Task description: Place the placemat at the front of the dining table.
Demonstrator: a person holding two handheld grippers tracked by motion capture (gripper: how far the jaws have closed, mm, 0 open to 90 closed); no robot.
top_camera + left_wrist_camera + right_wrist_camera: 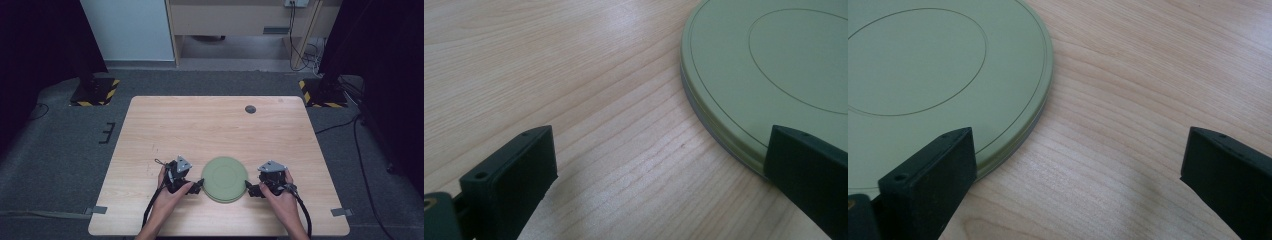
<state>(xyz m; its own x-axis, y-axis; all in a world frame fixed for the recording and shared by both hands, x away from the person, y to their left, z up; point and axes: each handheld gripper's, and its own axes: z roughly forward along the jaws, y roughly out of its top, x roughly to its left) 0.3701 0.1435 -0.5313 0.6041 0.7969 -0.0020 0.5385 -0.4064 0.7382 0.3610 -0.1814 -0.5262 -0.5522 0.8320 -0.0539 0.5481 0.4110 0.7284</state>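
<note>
Left gripper point(198, 186) is sitting w/ jaws spread wide, holding nothing; in the left gripper view one jaw is overlapping the plate's edge, the other standing over bare wood. Right gripper point(248, 187) is mirroring it at the plate's opposite side, also wide open and empty, one jaw at the rim.

Between them is lying the round, flat, pale green plastic plate point(225, 178), on the light wooden table point(210, 125) towards its near edge, well apart from the small dark round hole point(250, 109) at the far side.

Judging the step: both grippers are lining up to take the plate by its rim. To do it well, I'd say: lower one jaw of each under the lip, keep the other on top, close both evenly, lift level so it isn't tipping.

Plate looks: upside down probably, matte, w/ a faint inner ring and a thin groove near the edge; rim looks layered, poss. two stacked — can't tell.
</note>
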